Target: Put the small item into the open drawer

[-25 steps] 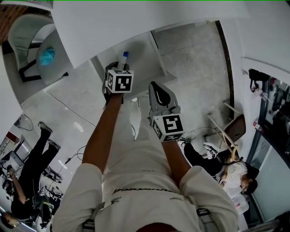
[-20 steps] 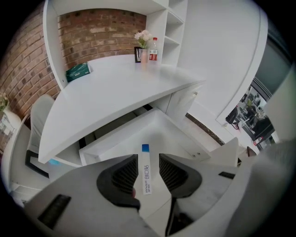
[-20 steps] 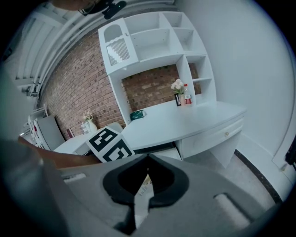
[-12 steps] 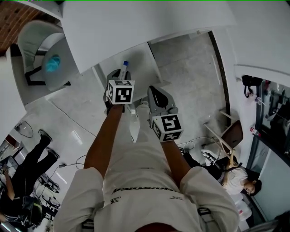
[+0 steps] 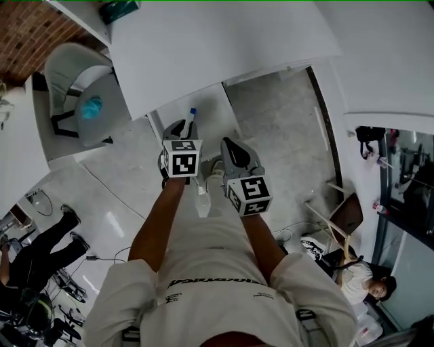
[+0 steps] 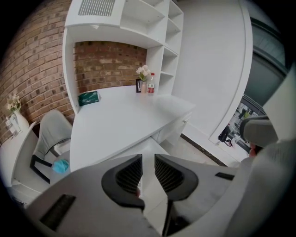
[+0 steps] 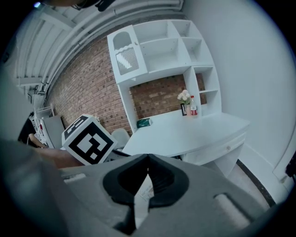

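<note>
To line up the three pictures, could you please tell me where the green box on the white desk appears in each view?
Head view: the green box at the top edge, left of centre.
Left gripper view: green box left of centre, by the brick wall.
Right gripper view: green box near the centre, below the shelves.
Shared landmark: the white desk it rests on.

I made out no legible text. Shirt chest print too blurred. Packet label print too small. Cubes bore square markers only.
</note>
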`<state>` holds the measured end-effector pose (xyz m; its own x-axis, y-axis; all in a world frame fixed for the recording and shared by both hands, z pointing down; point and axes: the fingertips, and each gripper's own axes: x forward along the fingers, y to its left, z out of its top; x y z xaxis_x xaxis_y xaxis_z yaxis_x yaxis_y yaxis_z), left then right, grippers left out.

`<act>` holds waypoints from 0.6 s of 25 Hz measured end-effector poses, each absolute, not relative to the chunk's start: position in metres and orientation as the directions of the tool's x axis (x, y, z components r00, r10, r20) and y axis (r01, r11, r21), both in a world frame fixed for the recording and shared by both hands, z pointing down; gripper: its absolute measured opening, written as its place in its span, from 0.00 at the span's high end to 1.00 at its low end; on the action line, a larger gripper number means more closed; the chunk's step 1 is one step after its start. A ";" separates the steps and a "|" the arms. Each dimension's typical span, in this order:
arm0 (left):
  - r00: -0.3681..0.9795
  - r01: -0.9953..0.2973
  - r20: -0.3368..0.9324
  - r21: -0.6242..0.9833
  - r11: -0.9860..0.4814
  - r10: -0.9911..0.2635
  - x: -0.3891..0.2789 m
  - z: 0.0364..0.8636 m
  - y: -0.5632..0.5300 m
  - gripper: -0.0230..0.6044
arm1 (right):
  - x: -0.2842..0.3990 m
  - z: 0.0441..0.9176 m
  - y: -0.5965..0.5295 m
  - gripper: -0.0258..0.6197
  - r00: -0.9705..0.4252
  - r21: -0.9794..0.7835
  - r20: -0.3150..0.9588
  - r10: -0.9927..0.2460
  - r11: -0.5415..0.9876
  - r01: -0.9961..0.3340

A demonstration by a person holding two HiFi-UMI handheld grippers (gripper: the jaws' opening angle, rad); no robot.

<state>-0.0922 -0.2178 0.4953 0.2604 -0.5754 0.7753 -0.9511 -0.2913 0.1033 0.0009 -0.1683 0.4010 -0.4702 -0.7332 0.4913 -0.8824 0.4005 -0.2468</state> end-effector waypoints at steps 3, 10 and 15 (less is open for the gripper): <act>0.270 -0.950 0.747 0.105 -0.294 -0.607 -0.093 0.474 -0.213 0.86 | -0.002 0.388 -0.164 0.96 -0.476 -0.247 0.478 -0.738 0.407 -0.879; 0.283 -0.952 0.681 0.110 -0.287 -0.676 -0.099 0.423 -0.199 0.93 | -0.009 0.355 -0.155 0.96 -0.488 -0.236 0.442 -0.752 0.428 -0.873; 0.328 -0.939 0.626 0.138 -0.314 -0.707 -0.090 0.379 -0.193 0.97 | -0.010 0.328 -0.155 0.96 -0.494 -0.227 0.408 -0.768 0.439 -0.869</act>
<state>-0.0904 -0.1926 0.3791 0.3284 -0.7069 0.6265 -0.9394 -0.3138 0.1383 -0.0102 -0.1550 0.3277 -0.4941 -0.7678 0.4079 -0.8694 0.4389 -0.2269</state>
